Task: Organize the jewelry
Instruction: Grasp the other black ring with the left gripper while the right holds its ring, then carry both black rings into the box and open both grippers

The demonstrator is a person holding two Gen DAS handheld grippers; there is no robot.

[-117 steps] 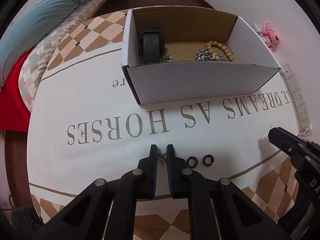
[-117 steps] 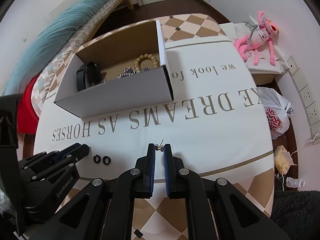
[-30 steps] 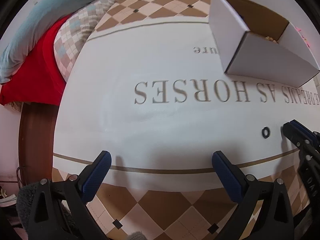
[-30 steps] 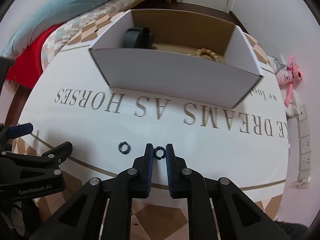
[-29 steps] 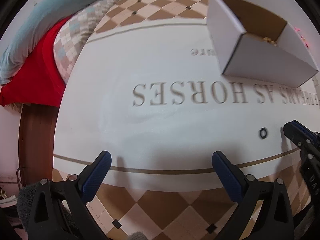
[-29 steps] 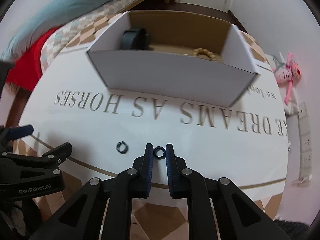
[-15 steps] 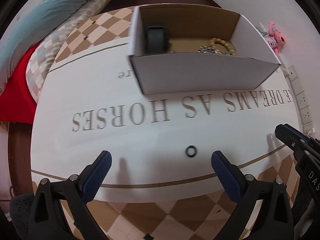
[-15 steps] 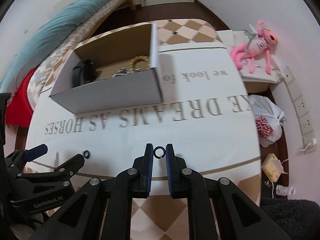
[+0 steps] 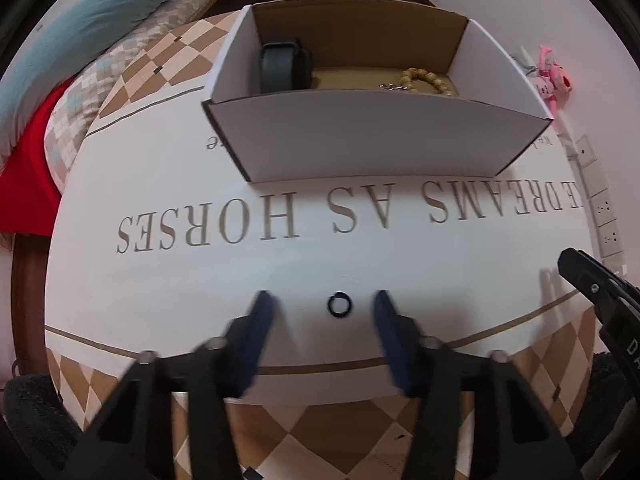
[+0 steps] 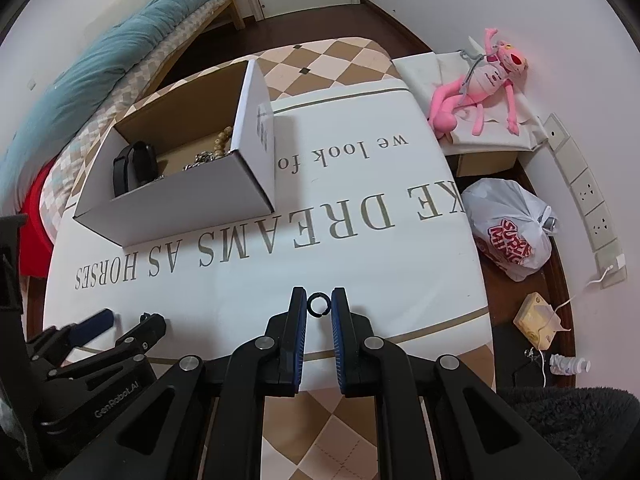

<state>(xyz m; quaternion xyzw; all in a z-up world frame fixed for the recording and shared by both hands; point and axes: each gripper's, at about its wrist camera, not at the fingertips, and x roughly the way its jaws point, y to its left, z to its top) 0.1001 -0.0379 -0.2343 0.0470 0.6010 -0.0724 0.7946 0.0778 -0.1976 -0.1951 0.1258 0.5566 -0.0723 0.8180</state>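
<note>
A small black ring [image 9: 340,305] lies on the white tablecloth [image 9: 200,280] between the fingers of my left gripper [image 9: 322,308], which is open with its blurred jaws partly closed in around it, not touching. My right gripper [image 10: 319,305] is shut on a second black ring [image 10: 319,305], pinched between its fingertips above the cloth. A white cardboard box [image 9: 376,140] stands behind; it holds a black watch [image 9: 282,66], a wooden bead bracelet [image 9: 426,80] and a metal chain [image 9: 394,86]. The box also shows in the right wrist view [image 10: 180,196].
The round table has a printed cloth with a checkered border [image 9: 320,432]. A bed with a teal quilt [image 10: 112,64] lies to the left. A pink plush toy [image 10: 480,88], a plastic bag [image 10: 508,232] and wall sockets [image 10: 592,208] are to the right.
My left gripper has moved up to the loose ring and its jaws have narrowed around it. My right gripper still holds its ring and has swung a little to the right.
</note>
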